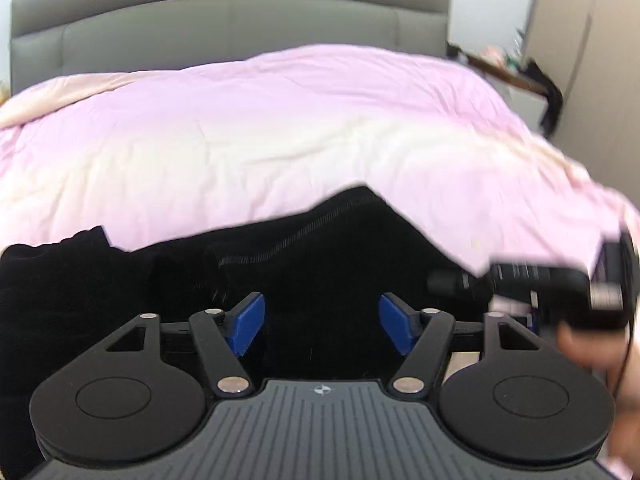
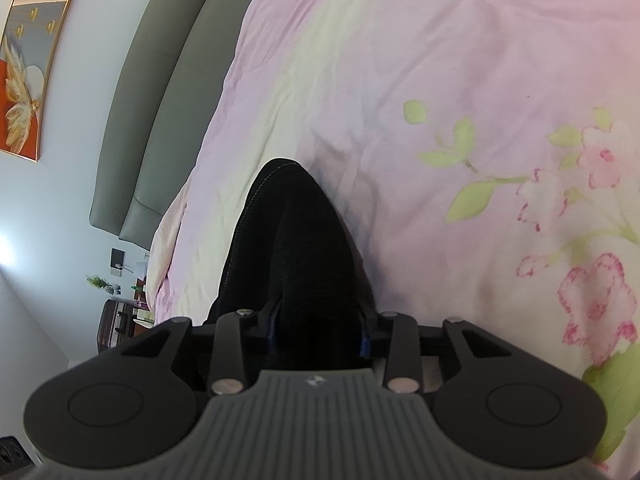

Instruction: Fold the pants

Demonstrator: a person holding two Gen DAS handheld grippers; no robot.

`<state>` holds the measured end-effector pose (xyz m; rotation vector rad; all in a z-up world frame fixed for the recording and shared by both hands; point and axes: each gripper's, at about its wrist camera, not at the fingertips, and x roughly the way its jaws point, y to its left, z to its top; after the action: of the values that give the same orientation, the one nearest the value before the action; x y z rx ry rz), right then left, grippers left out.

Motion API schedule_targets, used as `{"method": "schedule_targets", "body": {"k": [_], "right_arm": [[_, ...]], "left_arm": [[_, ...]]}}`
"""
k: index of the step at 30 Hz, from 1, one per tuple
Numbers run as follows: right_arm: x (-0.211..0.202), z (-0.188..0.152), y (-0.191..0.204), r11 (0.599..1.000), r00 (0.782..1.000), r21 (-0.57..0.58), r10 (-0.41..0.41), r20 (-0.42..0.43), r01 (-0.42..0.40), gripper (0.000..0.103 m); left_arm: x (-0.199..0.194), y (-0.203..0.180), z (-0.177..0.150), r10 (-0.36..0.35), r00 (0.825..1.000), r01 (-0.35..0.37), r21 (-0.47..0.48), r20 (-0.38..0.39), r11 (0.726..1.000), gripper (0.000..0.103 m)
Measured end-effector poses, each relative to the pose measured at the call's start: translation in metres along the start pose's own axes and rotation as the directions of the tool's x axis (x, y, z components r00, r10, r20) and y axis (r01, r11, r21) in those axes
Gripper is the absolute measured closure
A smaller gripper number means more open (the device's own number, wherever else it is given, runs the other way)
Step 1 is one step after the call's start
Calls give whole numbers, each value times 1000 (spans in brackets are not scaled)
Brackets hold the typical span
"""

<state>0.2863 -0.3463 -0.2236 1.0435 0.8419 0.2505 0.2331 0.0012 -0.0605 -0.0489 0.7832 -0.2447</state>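
Note:
Black pants [image 1: 320, 248] lie spread across the near part of a pink duvet [image 1: 280, 128], with a ribbed seam running over them. My left gripper [image 1: 322, 322] hovers over them with its blue pads [image 1: 248, 324] wide apart and nothing pinched between them. At the right edge, blurred, my right gripper [image 1: 444, 282] meets the cloth's corner, with a hand [image 1: 588, 348] behind it. In the right wrist view, a raised ridge of the pants [image 2: 288, 232] runs forward from my right gripper [image 2: 319, 336]. The bunched cloth fills the gap between its pads.
The floral duvet [image 2: 400, 80] covers the whole bed. A grey padded headboard [image 1: 224, 20] stands at the far end. A cluttered bedside table [image 1: 508, 70] and a wardrobe [image 1: 592, 40] are at the right. A framed painting [image 2: 32, 60] hangs on the wall, with a brown suitcase [image 2: 116, 324] below it.

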Motion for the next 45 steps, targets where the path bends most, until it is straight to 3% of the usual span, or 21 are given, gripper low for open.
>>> {"method": "schedule_targets", "body": {"k": [4, 6, 8, 10, 13, 17, 19, 21, 22, 24, 27, 29, 30, 32, 34, 35, 37, 39, 42, 44, 45], "right_arm": [[1, -2, -3, 1000, 1000, 10, -5, 5, 5, 70], [1, -1, -6, 1000, 1000, 23, -2, 3, 2, 70], [1, -1, -6, 1000, 1000, 26, 0, -1, 0, 70], [2, -1, -6, 1000, 1000, 19, 3, -13, -3, 72], [1, -1, -3, 1000, 1000, -1, -3, -9, 3, 76], [-2, -3, -1, 1000, 1000, -19, 10, 16, -10, 80], [-3, -6, 3, 999, 1000, -34, 14, 28, -13, 81], [-5, -8, 6, 999, 999, -46, 17, 42, -15, 81], [-5, -9, 8, 999, 999, -51, 17, 47, -14, 81], [-6, -10, 11, 998, 999, -55, 11, 54, -8, 81], [-6, -12, 17, 998, 998, -65, -2, 62, 6, 81], [-5, -13, 23, 997, 998, -74, -18, 67, 23, 81], [-6, -14, 26, 996, 997, -82, -32, 69, 38, 81], [-7, -15, 38, 990, 995, -117, -75, 71, 83, 82], [-9, -17, 60, 975, 988, -173, -127, 83, 140, 82], [-10, -19, 71, 969, 985, -185, -146, 96, 162, 83], [-14, -26, 95, 968, 980, -185, -143, 138, 167, 83], [-18, -37, 129, 966, 978, -219, -95, 188, 136, 84], [-17, -76, 201, 887, 967, -444, -9, 256, 126, 85], [-9, -117, 249, 766, 964, -633, 67, 258, 116, 85], [-2, -142, 270, 681, 964, -725, 107, 241, 106, 85]], "left_arm": [[22, -6, 4, -30, 1000, 30, -36, -8, 999, 41], [40, -12, -2, 20, 996, -21, -16, -85, 1000, 41], [61, -10, -12, 81, 979, -87, -23, -185, 996, 42], [74, -10, -22, 106, 969, -107, 6, -224, 994, 43], [71, -24, -29, 139, 972, -121, 103, -190, 987, 43], [33, -4, -22, 66, 993, -69, -24, -98, 997, 43], [-1, 15, -23, 82, 997, -82, -71, -7, 994, 36], [-34, 39, -27, 130, 989, -122, -100, 69, 987, 20], [-51, 55, -29, 163, 982, -151, -121, 97, 981, 19], [-83, 89, -35, 245, 963, -223, -176, 115, 959, 18], [-113, 146, -47, 384, 922, -358, -268, 50, 894, 18], [-118, 182, -60, 419, 908, -399, -336, -15, 853, 18], [-118, 197, -67, 413, 910, -398, -374, -41, 838, 20], [-110, 221, -79, 349, 930, -364, -451, -121, 815, 25], [-100, 238, -85, 220, 964, -266, -537, -149, 801, 25], [-96, 248, -95, 142, 978, -206, -609, -153, 766, 24], [-84, 263, -107, 24, 988, -129, -714, -154, 688, 21], [-80, 263, -114, 7, 987, -121, -723, -158, 681, 19], [-80, 257, -113, -4, 986, -113, -694, -164, 711, 19], [-74, 260, -110, -6, 985, -115, -679, -173, 725, 19], [-74, 261, -111, -11, 984, -113, -683, -175, 721, 18]]}}
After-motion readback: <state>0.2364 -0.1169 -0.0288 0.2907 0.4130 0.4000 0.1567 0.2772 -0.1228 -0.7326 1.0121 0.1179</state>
